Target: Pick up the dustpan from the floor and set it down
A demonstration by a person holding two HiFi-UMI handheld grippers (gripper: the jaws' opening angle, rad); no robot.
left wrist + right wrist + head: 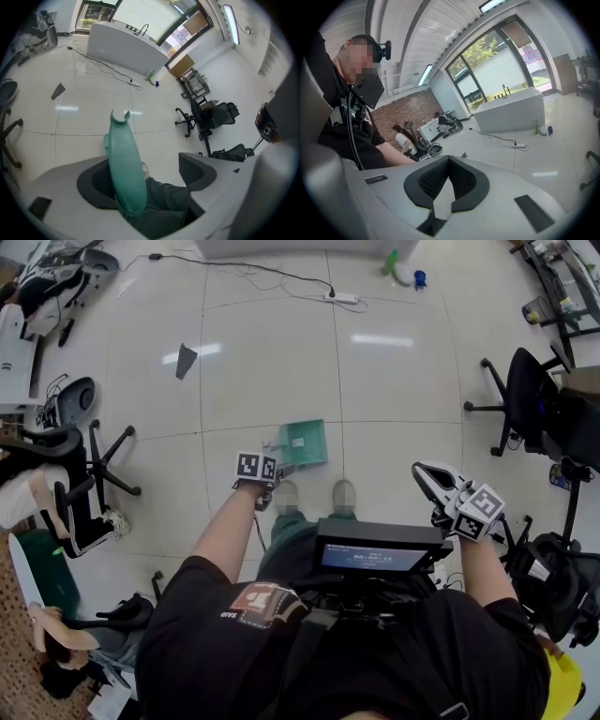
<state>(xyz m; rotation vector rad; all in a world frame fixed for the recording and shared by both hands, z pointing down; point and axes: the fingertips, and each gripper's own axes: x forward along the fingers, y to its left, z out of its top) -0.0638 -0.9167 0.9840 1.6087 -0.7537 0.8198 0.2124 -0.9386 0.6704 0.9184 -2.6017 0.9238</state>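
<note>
My head camera looks steeply down past my chest at the tiled floor (272, 362) from well above it. The camera on my left gripper (145, 168) sits close behind the jaws and faces down along them, then out across the room. The one on my right gripper (449, 161) looks nearly level along its jaws toward the windows (501, 65), with my torso (342, 126) at its left edge. All three views share the power strip (343, 298) and the green bottle (391, 261) on the floor. Both gripper views also take in the white counter (122, 47).
</note>
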